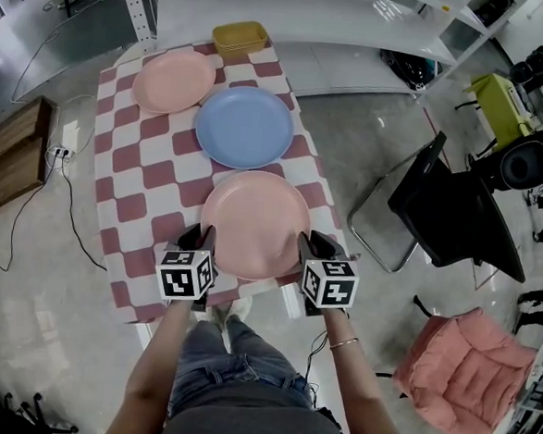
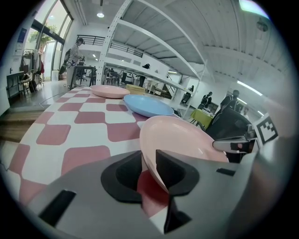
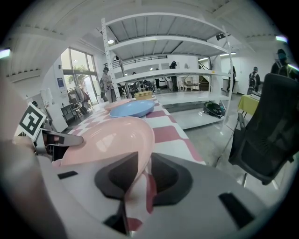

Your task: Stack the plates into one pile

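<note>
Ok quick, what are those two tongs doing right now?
Left tongs: closed on the left rim of the nearest pink plate.
Right tongs: closed on that plate's right rim.

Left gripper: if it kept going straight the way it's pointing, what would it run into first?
The near round pink plate: the left gripper grips its rim, so going on would just push that plate. The round blue plate looks next in line, though depth is unclear.

Glossy grey floor point(image 1: 23, 324), white shelving point(image 1: 296, 2), black chair point(image 1: 457, 211)
</note>
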Tool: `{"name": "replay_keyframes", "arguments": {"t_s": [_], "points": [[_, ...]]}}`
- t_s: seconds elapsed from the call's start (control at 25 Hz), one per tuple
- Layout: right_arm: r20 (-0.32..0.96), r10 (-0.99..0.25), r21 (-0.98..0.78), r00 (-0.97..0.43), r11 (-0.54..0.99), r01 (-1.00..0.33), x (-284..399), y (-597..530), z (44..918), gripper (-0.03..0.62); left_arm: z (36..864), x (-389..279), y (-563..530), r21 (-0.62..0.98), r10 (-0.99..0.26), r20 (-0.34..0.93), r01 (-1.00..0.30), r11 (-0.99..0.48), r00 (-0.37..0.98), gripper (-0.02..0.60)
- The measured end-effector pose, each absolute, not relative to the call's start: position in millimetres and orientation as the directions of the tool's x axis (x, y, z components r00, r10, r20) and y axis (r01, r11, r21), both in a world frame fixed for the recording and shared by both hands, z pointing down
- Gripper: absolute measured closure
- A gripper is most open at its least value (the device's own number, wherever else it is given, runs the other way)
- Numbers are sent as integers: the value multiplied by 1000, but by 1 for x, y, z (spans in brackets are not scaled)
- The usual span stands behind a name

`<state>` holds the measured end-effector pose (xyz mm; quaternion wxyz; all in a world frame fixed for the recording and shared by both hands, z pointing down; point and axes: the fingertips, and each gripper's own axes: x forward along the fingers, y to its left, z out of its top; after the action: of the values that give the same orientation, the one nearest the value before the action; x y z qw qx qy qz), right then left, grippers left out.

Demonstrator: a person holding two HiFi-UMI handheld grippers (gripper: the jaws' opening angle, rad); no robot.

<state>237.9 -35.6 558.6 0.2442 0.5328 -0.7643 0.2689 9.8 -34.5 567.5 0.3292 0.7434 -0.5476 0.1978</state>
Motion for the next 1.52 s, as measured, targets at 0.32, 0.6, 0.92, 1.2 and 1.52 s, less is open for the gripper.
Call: {"name": "replay_keyframes", "arguments": {"t_s": [0.32,0.6,0.92,1.2,1.52], "points": [[661,-685,-144,-306,284,-948,237,-27,552,502,562,7,-22,257,-689,657,-950,-179,307,491],[650,-695,-152,-308,279,-948,235,-18,542,507,546,5,-13,259,-706,636,-948,-184,311,491],[608,-716,-173,-344,304,-937,225,-21,513,505,518,-5,-16,235,-733,613,-954,-188,295,491],[556,-747,-162,-364,333,-929,220,-36,479,505,485,-10,-31,229,-765,571,-953,-199,297,492],[512,-772,-168,-376,339,-926,214,-61,452,505,459,-15,-54,233,-779,547,-949,-210,307,491]]}}
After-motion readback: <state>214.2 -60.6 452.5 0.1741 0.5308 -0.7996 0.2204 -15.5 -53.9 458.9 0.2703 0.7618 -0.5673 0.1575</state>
